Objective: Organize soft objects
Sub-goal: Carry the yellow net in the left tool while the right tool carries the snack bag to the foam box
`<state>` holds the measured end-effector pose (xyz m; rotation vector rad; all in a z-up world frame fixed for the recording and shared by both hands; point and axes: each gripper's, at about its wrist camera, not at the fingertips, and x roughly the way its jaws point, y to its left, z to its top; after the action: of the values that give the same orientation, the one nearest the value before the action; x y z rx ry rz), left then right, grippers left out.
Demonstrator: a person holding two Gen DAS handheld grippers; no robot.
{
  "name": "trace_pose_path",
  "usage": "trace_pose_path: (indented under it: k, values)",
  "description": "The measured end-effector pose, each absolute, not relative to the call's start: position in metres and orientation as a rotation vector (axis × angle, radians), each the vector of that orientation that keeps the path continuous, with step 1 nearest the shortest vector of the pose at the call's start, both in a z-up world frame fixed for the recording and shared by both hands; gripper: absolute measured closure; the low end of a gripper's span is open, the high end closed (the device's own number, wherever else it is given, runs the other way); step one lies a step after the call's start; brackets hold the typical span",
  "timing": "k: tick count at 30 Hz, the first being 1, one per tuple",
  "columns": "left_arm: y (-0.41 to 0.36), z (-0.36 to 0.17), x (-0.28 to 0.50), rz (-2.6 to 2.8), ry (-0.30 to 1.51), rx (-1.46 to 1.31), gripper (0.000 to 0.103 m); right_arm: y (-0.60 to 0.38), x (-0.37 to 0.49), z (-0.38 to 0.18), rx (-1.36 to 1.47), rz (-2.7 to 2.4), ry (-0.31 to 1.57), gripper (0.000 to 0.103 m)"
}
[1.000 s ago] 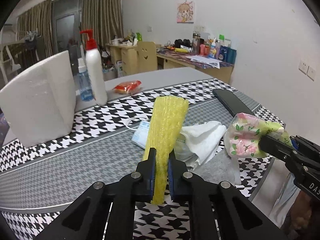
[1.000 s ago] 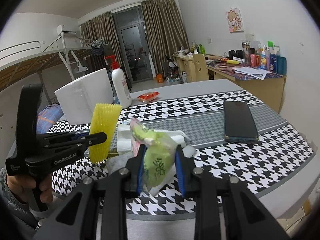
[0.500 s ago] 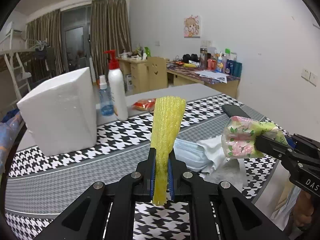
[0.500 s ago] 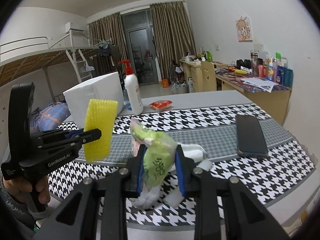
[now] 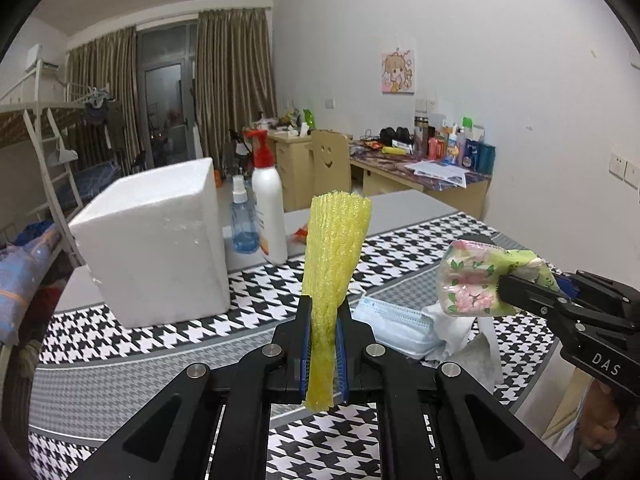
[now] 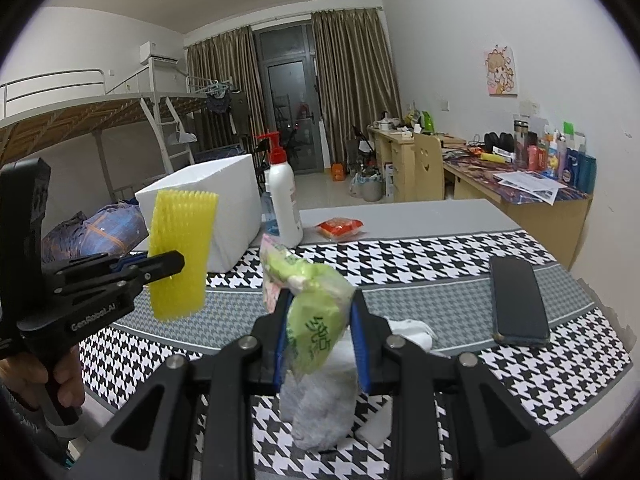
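Foam netting, the yellow sleeve (image 5: 334, 264), stands upright out of the left gripper (image 5: 323, 350), whose jaws are pinched tight on its lower part so that its top fans out well above the table. In the right wrist view the same sleeve (image 6: 182, 256) hangs clear of the cloth, with nothing under it. The right gripper (image 6: 320, 336) is closed partway on a floral tissue pack (image 6: 316, 312), green and pink, which bulges between the blue pads and is likewise off the table; from the left wrist view the pack (image 5: 476, 280) sticks out sideways from those jaws.

Both picked items are therefore in the air and neither has been set anywhere, so I judge the sorting to be at an early or middle stage: two soft things lifted, none visibly placed. On the houndstooth tablecloth (image 5: 160, 344) some soft things are left: a blue face mask (image 5: 396, 330) and crumpled white tissue (image 5: 460, 326) lie together just beyond the left gripper, and a grey cloth (image 6: 320, 408) lies below the right one.

A white foam box (image 5: 156, 240) stands at the far left of the table, near a pump bottle (image 5: 268, 208) and a small spray bottle (image 5: 242, 220). It looks like the likely destination, though whether it is open on top cannot be told from here. A dark phone (image 6: 518, 304) and an orange packet (image 6: 340, 226) lie apart from the pile.
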<state>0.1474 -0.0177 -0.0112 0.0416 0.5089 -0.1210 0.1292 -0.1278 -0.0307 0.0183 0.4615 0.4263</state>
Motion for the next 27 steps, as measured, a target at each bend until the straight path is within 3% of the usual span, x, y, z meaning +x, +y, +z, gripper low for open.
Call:
trace_pose_path:
  k: [27]
  values:
    - [0.025, 0.02, 0.146, -0.028, 0.438, 0.014, 0.092, -0.087, 0.146, 0.001, -0.01, 0.471, 0.429, 0.071]
